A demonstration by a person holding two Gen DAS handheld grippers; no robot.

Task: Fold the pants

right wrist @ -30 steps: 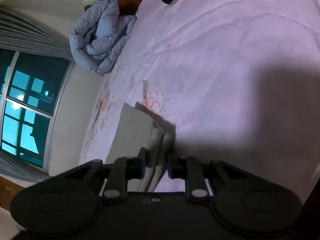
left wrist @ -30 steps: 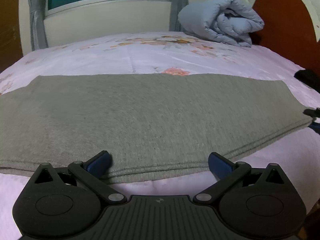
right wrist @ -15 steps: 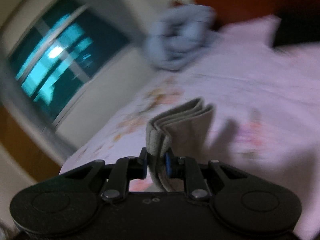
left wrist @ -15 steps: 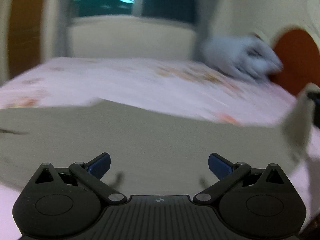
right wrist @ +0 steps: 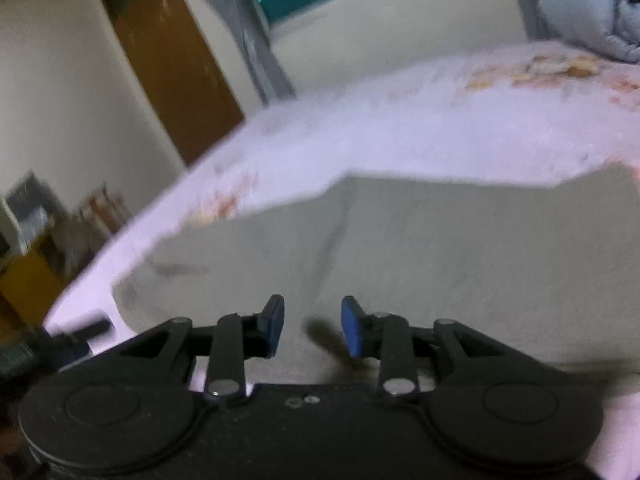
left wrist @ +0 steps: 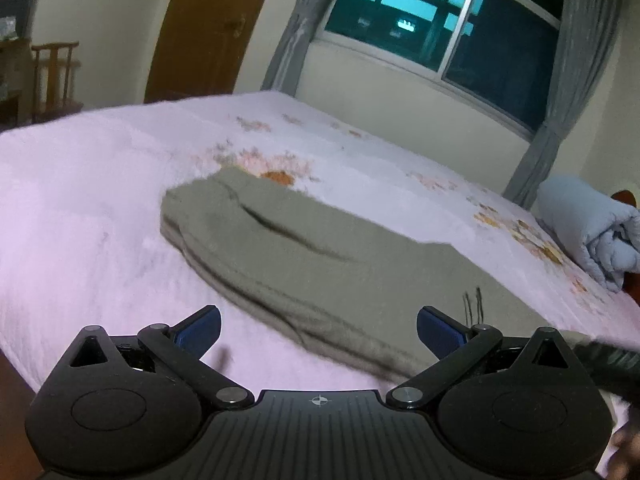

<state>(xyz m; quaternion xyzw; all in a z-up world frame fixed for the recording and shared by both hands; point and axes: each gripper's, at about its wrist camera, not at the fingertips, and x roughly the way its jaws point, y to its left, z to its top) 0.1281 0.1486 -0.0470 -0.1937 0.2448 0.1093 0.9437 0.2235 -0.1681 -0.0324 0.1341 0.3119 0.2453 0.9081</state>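
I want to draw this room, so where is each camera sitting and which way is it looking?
Left wrist: sits on the left gripper, jaws wide open, looking across the bed at the folded pants, window behind.
Right wrist: sits on the right gripper, jaws opening with nothing between them, looking low over the pants toward the door.
Both show: pants, bed, door, window, rolled blanket.
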